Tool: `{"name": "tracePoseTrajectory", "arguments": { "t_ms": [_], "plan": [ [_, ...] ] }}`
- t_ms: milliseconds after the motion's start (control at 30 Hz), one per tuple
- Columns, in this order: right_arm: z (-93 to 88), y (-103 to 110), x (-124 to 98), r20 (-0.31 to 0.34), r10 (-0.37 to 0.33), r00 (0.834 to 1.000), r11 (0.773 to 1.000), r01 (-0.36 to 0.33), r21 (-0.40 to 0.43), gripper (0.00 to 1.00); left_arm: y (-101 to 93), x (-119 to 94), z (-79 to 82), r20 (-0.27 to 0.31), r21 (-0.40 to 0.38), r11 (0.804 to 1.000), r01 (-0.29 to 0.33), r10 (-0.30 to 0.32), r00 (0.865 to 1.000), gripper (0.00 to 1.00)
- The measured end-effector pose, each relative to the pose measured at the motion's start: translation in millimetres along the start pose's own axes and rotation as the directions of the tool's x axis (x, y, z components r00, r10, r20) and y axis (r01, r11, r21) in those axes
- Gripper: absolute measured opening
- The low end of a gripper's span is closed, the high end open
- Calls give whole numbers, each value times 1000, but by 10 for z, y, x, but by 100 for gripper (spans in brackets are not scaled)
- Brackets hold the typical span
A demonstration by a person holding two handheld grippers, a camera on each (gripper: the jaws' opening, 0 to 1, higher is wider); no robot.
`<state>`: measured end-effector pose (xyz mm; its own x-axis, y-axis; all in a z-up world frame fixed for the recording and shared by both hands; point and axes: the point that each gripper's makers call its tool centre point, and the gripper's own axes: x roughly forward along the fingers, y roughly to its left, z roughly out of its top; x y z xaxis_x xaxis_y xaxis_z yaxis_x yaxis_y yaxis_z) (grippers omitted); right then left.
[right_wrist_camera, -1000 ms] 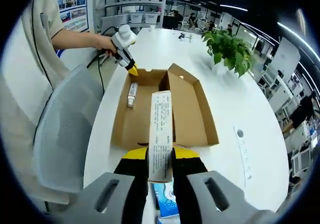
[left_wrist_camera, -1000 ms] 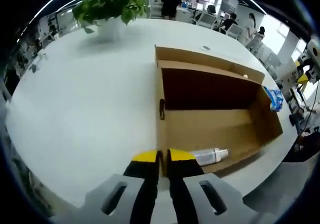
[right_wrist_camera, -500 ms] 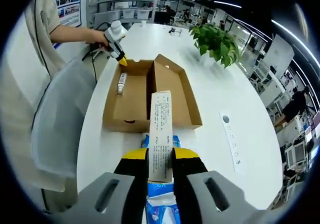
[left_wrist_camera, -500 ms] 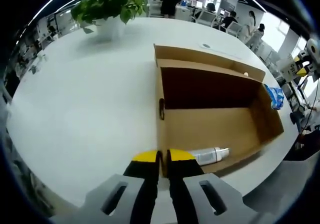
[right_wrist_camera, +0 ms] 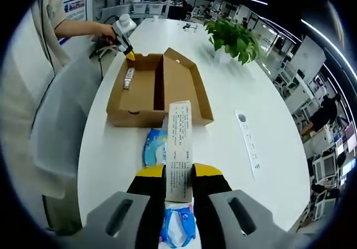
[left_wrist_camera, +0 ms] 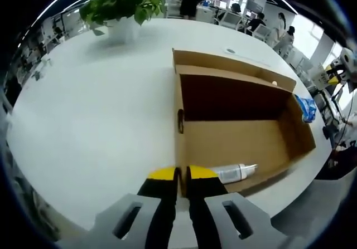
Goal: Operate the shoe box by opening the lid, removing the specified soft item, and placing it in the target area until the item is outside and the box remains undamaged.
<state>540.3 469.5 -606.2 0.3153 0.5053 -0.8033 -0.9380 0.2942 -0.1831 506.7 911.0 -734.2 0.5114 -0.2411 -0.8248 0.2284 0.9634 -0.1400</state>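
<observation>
White tabletop (right_wrist_camera: 223,110) is my landmark. Nearest, my right gripper (right_wrist_camera: 178,174) pinches a printed paper carton (right_wrist_camera: 179,149) above blue packs (right_wrist_camera: 156,147); dropped, it misses. Farther, left gripper (left_wrist_camera: 182,175) clamps the shoe box (left_wrist_camera: 234,132) wall beside a bottle (left_wrist_camera: 234,172); tugging tears it.

In the right gripper view, the open shoe box (right_wrist_camera: 150,90) sits on the table (right_wrist_camera: 234,149), its lid (right_wrist_camera: 187,90) folded out to the right. A bottle (right_wrist_camera: 128,78) lies inside at the far left corner. A wipes packet (right_wrist_camera: 154,147) lies just before the box; a potted plant (right_wrist_camera: 233,36) stands far right.
</observation>
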Motion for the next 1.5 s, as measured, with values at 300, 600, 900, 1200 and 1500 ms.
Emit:
{"name": "tracePoseTrajectory", "arguments": {
  "t_ms": [300,600,900,1200,1500],
  "plan": [
    [-246,-131,-26,-33,-15,999,1000,15,10,14,2,10,-1,-9,4,1000,-2,2,1000,3],
    [-494,-264,-20,-55,-24,998,1000,25,19,14,2,21,-2,-24,16,1000,-4,4,1000,4],
    [-820,-390,24,-92,-28,995,999,31,23,15,5,32,-8,-45,30,1000,-4,5,999,4],
    [-1136,-492,114,-132,-15,991,1000,17,15,15,5,43,-13,-56,29,1000,-7,9,998,4],
    [-1395,-549,254,-167,17,986,1000,-16,7,15,-1,42,-17,-66,32,999,-11,13,998,4]
  ]
}}
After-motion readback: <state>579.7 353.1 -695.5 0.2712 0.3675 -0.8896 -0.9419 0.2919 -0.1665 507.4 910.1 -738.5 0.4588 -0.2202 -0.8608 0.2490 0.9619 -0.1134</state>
